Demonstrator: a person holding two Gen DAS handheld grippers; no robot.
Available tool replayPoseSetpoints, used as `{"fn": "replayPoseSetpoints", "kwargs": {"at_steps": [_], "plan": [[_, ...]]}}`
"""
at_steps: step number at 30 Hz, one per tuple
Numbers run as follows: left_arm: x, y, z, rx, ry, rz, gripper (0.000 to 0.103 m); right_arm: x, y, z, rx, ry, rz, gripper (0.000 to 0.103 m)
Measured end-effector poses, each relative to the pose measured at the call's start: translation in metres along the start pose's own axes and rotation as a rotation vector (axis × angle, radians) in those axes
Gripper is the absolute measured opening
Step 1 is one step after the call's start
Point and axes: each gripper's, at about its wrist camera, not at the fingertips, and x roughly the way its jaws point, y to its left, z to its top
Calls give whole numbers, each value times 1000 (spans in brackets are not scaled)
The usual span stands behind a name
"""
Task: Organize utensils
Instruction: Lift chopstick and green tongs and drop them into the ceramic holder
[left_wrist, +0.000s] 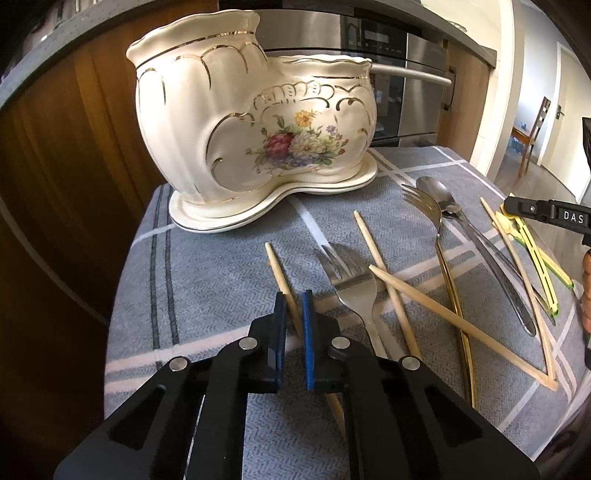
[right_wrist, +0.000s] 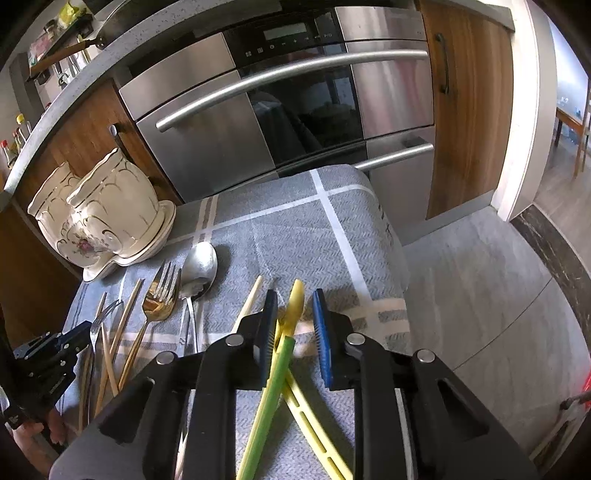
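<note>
A cream floral ceramic utensil holder (left_wrist: 258, 125) with two cups stands on its saucer at the back left of the grey cloth; it also shows in the right wrist view (right_wrist: 107, 218). My left gripper (left_wrist: 294, 299) is nearly shut around a wooden chopstick (left_wrist: 280, 273) lying on the cloth. My right gripper (right_wrist: 295, 299) is open over yellow-green plastic tongs (right_wrist: 291, 317), its jaws on either side of them. Silver forks (left_wrist: 351, 284), a gold fork (left_wrist: 439, 236), a spoon (right_wrist: 199, 266) and more chopsticks (left_wrist: 424, 299) lie between the grippers.
The grey checked cloth (right_wrist: 295, 221) covers a small table with its far and right edges close. A steel oven front (right_wrist: 258, 110) and wooden cabinets stand just behind. Grey floor (right_wrist: 480, 277) lies to the right.
</note>
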Motion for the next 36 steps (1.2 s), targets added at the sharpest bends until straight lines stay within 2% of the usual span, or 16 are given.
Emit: {"fn": "replayPoseSetpoints", "kwargs": {"at_steps": [6,10,13,18,21,27,32,36], "plan": [[0,11,0,-60,-12,-59,5,-14,3,-1,6,-57,14,6],[-9,15,0,-75,-45,-65,5,-31,9,-2,3,-104,32,6],[-26,20,0,-93,-90,-85,5,-45,18,-1,-7,-132,55,6],[-66,33,15,-123,-211,-137,5,-72,54,17,-79,-232,96,6],[-82,38,36,-135,-276,-167,5,-80,79,35,-110,-279,130,6],[-111,69,92,-171,-429,-178,5,-83,129,77,-156,-388,207,6],[-110,92,150,-211,-524,-185,5,-71,155,111,-144,-460,271,6],[-99,101,182,-228,-580,-191,5,-54,167,137,-106,-491,322,6]]}}
